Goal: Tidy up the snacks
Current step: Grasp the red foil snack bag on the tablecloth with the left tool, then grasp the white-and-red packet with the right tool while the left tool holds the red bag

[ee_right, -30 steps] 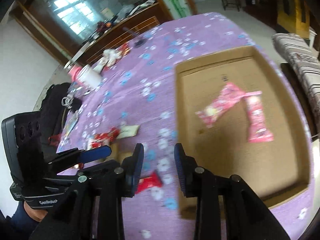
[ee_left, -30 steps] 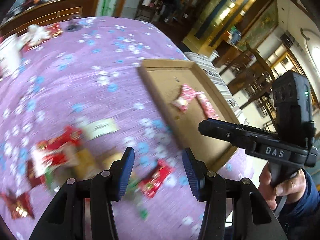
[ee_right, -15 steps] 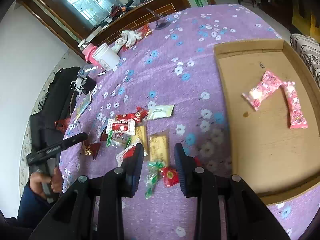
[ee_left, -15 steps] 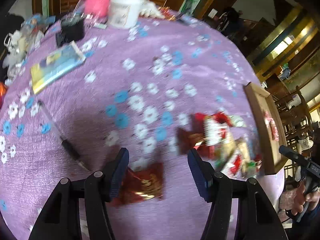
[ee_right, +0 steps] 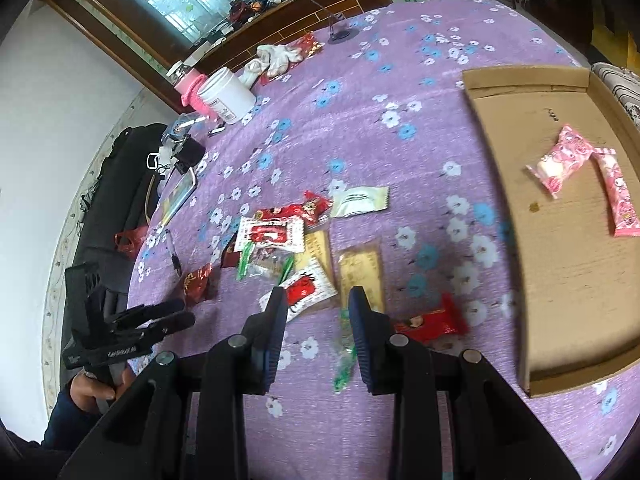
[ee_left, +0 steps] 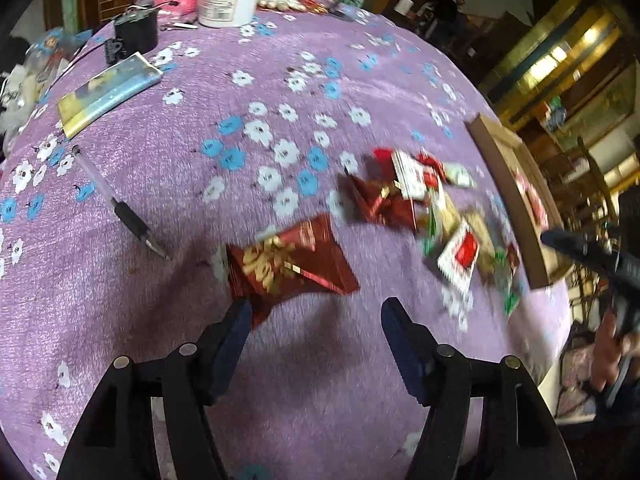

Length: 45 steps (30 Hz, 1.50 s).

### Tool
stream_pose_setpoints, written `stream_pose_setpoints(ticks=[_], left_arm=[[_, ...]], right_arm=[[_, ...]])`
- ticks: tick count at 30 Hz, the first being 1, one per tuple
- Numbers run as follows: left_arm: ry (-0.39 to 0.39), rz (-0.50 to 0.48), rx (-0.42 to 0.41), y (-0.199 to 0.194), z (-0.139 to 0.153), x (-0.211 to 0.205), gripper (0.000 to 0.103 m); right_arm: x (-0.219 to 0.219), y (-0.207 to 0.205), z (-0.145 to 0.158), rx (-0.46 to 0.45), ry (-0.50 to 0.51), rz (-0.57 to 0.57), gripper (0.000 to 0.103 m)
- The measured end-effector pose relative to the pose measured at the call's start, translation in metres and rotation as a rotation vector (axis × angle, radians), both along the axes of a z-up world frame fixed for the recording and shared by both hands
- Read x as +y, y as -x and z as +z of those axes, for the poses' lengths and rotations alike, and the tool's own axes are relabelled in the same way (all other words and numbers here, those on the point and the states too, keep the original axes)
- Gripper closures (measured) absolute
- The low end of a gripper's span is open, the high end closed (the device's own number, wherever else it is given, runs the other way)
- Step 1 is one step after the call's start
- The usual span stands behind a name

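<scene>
My left gripper [ee_left: 315, 312] points down at the purple flowered tablecloth, jaws opening. A dark red snack packet [ee_left: 288, 260] lies flat just ahead; its near corner is by the left finger and no pad presses on it. To the right, several loose snacks [ee_left: 452, 220] are piled. My right gripper [ee_right: 317, 300] hovers over that pile's near edge, jaws narrowly apart and empty, with a white-and-red packet [ee_right: 308, 288] just beyond the tips. A red bar [ee_right: 432, 322] and a green candy [ee_right: 344, 360] lie nearby. The cardboard tray [ee_right: 560, 280] holds two pink packets [ee_right: 560, 164].
At the far side of the table stand a white jar [ee_right: 228, 96] and a pink cup [ee_right: 192, 88]. A pen [ee_left: 120, 204], a booklet [ee_left: 108, 92] and a small black object [ee_left: 136, 34] lie left. A black bag [ee_right: 116, 184] sits off the table's left edge.
My left gripper swung from near the tray to the left of the pile and widened its jaws; the dark red packet now lies before it. My right gripper drew back from the tray over the pile.
</scene>
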<state>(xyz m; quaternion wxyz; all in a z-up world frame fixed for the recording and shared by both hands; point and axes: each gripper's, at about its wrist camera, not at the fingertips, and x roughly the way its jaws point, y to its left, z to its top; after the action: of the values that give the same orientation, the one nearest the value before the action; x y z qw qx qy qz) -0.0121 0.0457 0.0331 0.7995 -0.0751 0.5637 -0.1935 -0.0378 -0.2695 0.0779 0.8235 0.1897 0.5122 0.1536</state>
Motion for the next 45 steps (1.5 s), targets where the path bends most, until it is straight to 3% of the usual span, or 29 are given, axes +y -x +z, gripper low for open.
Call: stream_pose_setpoints(ticks=[5, 12, 13, 14, 15, 17, 23, 29, 33, 38, 41, 45], left_arm=[[-0.018, 0.019, -0.001, -0.02, -0.004, -0.008, 0.032], [-0.193, -0.051, -0.069, -0.021, -0.017, -0.034, 0.032], [-0.211, -0.062, -0.091, -0.019, -0.018, -0.037, 0.036], [-0.23, -0.06, -0.118, -0.017, -0.018, -0.037, 0.051], [-0.244, -0.055, -0.138, -0.016, -0.018, -0.036, 0.053], [-0.224, -0.044, -0.147, -0.017, -0.018, -0.032, 0.06], [-0.122, -0.015, -0.132, -0.012, -0.012, -0.011, 0.061], [-0.091, -0.031, -0.155, -0.003, 0.002, -0.005, 0.061], [-0.09, -0.056, -0.172, 0.001, 0.009, -0.006, 0.061], [-0.078, -0.074, -0.181, 0.004, 0.012, -0.005, 0.061], [-0.074, -0.083, -0.183, 0.005, 0.013, -0.004, 0.061], [-0.067, -0.099, -0.183, 0.004, 0.012, -0.008, 0.061]], right_arm=[[0.01, 0.003, 0.0, 0.0, 0.006, 0.004, 0.073], [0.014, 0.008, 0.003, -0.008, 0.019, 0.003, 0.073], [0.015, 0.009, 0.002, -0.006, 0.019, 0.005, 0.073], [0.016, 0.01, 0.001, -0.002, 0.019, 0.007, 0.072], [0.018, 0.01, 0.0, 0.0, 0.016, 0.011, 0.071], [0.023, 0.011, -0.003, 0.005, 0.003, 0.022, 0.067], [0.05, 0.002, -0.021, 0.084, -0.061, 0.083, 0.059], [0.053, -0.018, -0.046, 0.2, -0.019, -0.034, 0.059], [0.057, -0.036, -0.052, 0.216, 0.061, -0.098, 0.059], [0.086, -0.049, -0.056, 0.182, 0.305, -0.022, 0.057], [0.091, -0.043, -0.057, 0.163, 0.377, 0.019, 0.057], [0.087, -0.033, -0.058, 0.149, 0.39, 0.044, 0.071]])
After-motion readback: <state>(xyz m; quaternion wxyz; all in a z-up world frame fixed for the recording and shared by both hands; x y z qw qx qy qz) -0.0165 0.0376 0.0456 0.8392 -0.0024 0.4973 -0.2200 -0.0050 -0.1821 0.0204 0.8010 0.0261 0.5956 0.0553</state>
